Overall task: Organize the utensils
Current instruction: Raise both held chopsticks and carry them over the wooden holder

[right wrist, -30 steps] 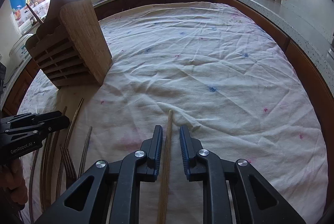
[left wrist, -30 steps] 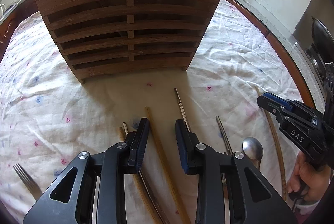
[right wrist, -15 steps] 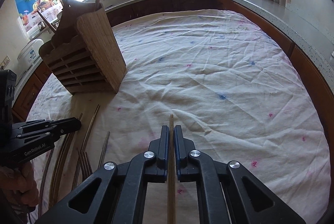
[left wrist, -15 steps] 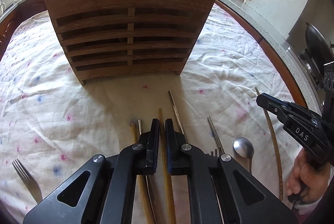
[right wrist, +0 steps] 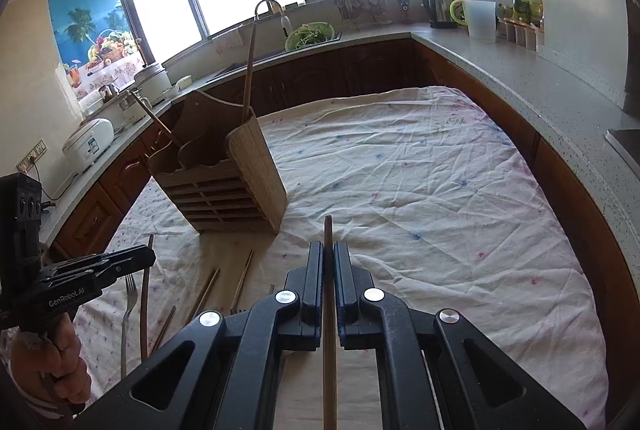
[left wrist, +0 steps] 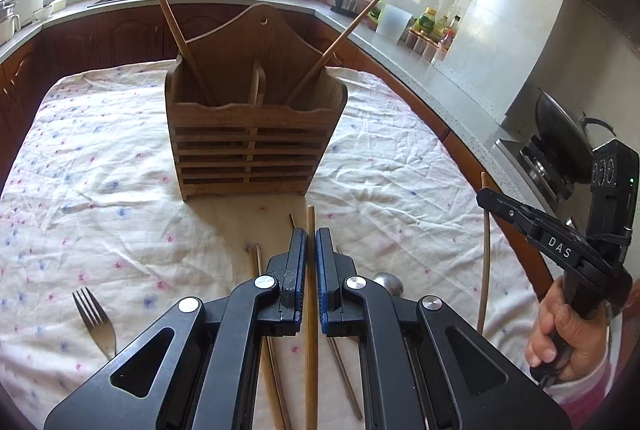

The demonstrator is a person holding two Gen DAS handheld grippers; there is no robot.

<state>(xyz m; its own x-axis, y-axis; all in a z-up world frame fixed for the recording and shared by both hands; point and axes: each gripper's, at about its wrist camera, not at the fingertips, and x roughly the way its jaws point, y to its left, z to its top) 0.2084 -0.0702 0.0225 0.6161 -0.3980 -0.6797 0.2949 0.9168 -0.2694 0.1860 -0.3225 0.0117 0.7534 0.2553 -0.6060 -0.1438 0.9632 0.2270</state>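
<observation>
The left gripper (left wrist: 311, 244) pinches a long light-wooden chopstick (left wrist: 311, 310) between its fingers; beyond their tips, on the floral-cloth-covered surface (left wrist: 100, 157), stands a slatted brown wooden utensil holder (left wrist: 248, 145); loose chopsticks, a steel fork (left wrist: 94, 320) and spoon (left wrist: 386, 282) lie beneath; the right gripper (right wrist: 328, 256) pinches another thin wooden chopstick (right wrist: 329, 342), the holder left of its fingers.

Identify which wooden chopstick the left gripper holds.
The chopstick clamped between the left gripper fingers, raised off the cloth; the other loose ones lie flat.
</observation>
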